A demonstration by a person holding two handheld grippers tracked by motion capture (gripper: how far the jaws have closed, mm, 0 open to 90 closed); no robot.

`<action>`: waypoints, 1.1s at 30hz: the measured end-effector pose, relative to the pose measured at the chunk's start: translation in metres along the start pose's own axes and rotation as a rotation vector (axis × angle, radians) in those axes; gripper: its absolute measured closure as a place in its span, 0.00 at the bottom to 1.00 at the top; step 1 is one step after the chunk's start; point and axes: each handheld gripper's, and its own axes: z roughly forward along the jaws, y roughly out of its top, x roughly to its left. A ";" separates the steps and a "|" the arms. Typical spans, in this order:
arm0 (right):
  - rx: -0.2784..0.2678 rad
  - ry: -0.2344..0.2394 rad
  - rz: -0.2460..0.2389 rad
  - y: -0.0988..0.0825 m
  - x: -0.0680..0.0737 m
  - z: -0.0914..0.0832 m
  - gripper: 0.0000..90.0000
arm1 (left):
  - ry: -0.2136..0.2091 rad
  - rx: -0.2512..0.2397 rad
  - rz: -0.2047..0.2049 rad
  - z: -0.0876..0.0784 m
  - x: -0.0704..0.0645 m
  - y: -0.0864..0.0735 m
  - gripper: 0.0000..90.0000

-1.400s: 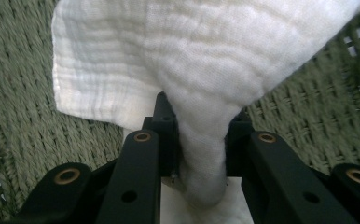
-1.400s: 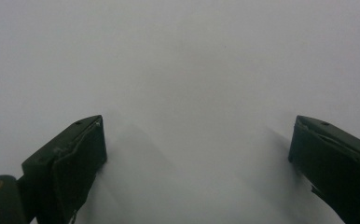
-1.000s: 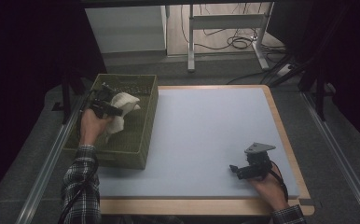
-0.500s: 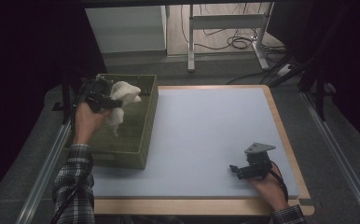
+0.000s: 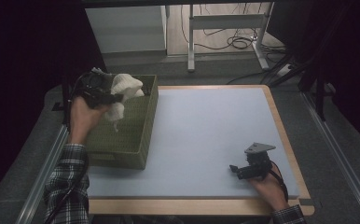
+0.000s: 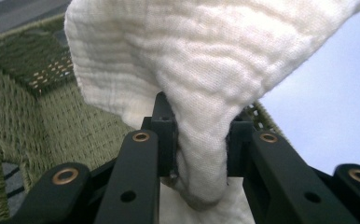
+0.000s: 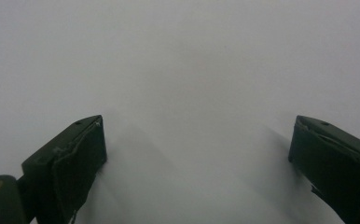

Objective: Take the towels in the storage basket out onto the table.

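Note:
A cream-white cloth (image 5: 123, 90) hangs bunched above the far end of a green woven basket (image 5: 130, 140). My left gripper (image 5: 109, 96) is shut on it, held up over the basket's far left part. In the left gripper view the cloth (image 6: 206, 74) is pinched between the two black jaws and billows over them, with the basket's wall (image 6: 52, 116) behind. My right gripper (image 5: 236, 170) rests low near the table's front right, jaws wide apart. In the right gripper view its gripper (image 7: 197, 140) is open over bare pale table (image 7: 192, 60) with nothing between the fingers.
The pale blue mat (image 5: 206, 135) with a wooden border (image 5: 285, 135) spreads right of the basket. Metal rails (image 5: 43, 172) run along both sides. Beyond the far edge stand a table leg frame (image 5: 225, 23) and cables (image 5: 234, 43) on the floor.
My left hand has risen and moved toward the basket's far end, lifting the cloth out of the basket. The right gripper has stayed where it was.

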 end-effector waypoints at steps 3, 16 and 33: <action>0.000 -0.001 0.000 0.000 0.000 0.000 0.04 | -0.006 -0.001 0.016 -0.003 -0.007 0.005 0.80; 0.000 0.000 0.001 0.000 0.000 0.000 0.04 | -0.046 -0.018 0.071 -0.005 -0.031 0.028 0.80; 0.001 0.002 0.000 0.000 0.000 0.000 0.04 | -0.095 -0.031 0.137 0.002 -0.069 0.063 0.80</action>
